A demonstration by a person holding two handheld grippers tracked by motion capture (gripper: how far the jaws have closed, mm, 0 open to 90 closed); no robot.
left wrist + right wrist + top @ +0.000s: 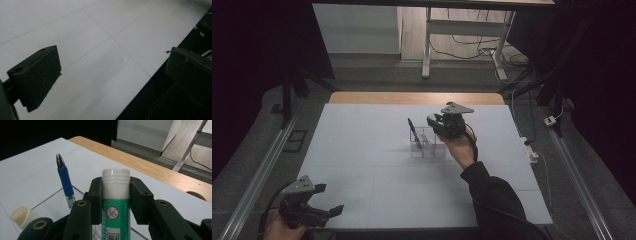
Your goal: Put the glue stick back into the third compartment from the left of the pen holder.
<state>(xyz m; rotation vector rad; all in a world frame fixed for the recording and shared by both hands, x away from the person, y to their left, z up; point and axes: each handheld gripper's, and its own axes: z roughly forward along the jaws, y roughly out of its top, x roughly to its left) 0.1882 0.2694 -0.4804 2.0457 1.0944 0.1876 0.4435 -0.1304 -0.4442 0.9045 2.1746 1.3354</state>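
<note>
Glue stick [115,205]: green body with a white cap end, upright between the two black pads of the right gripper, above a clear box.
Right gripper [443,125]: closed partway onto the glue stick, pads pressing its sides just below the white end; it hovers over the right part of the box.
Clear box [428,148]: see-through organiser near the middle of the white table, with inner walls dividing it.
Blue pen [64,181]: standing tilted in the box, to the left of the glue stick, close by.
Pale tube [23,217]: cream-coloured rounded end, low left in the right gripper view, beside the box wall; what it is I cannot tell.
Left gripper [314,212]: jaws wide apart, holding nothing, resting at the near left edge of the table [362,165], well apart from the box.
Likely step: lowering the glue stick into a compartment.
Risk: the stick could land on a box wall and tip the light box, or knock the pen over if it drifts left.
Risk: letting go while the stick is tilted could make it fall outside.
</note>
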